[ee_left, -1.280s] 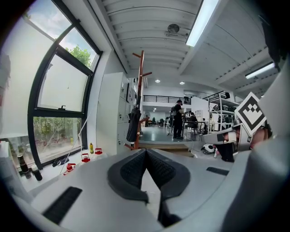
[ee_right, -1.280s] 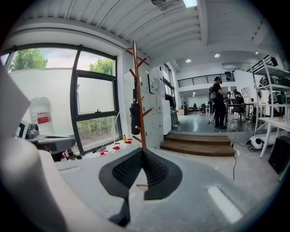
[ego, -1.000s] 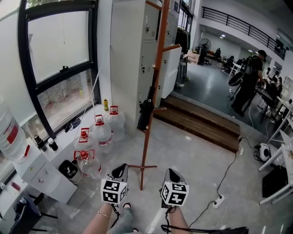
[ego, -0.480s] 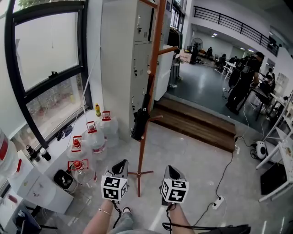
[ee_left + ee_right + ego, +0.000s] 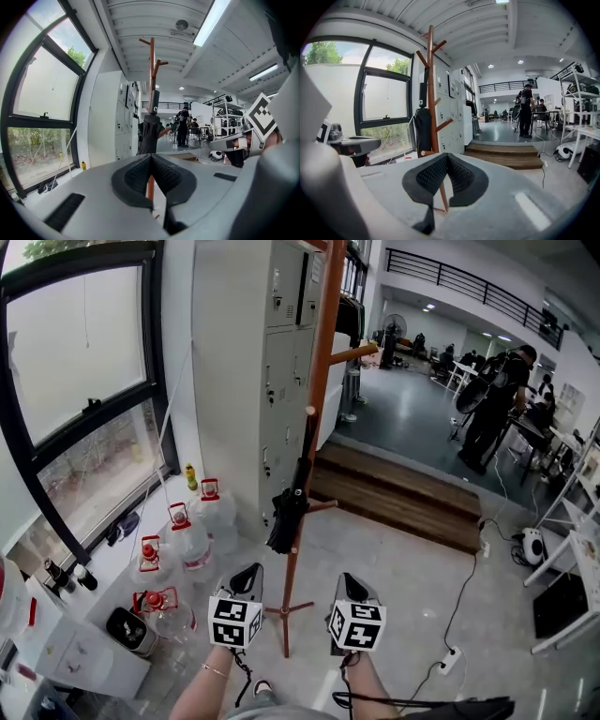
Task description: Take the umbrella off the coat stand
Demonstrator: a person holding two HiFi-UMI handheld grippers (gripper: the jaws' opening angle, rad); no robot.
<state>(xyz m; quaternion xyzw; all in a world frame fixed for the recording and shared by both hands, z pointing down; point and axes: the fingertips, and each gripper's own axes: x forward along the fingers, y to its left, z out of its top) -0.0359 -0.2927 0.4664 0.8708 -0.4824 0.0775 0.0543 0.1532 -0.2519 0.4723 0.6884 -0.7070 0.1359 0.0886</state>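
Both claws are closed and empty. My left claw [image 5: 247, 572] has its pads pressed together with nothing between them, and my right claw [image 5: 346, 583] is the same. I hold them side by side, low, pointing toward the coat stand [image 5: 323, 362]. It stands on the floor [image 5: 394, 568] ahead, and from above its foot shows between the two claws. The umbrella [image 5: 288, 514] is black and folded. It hangs upright against the stand's wooden pole, on the side facing the lockers [image 5: 281, 343], its bundled part level with a short lower peg. Neither claw touches it. Water bottles [image 5: 187, 538] with red caps sit along the floor's window-side edge, left of the stand. A wooden step [image 5: 403, 495] crosses the floor beyond it.
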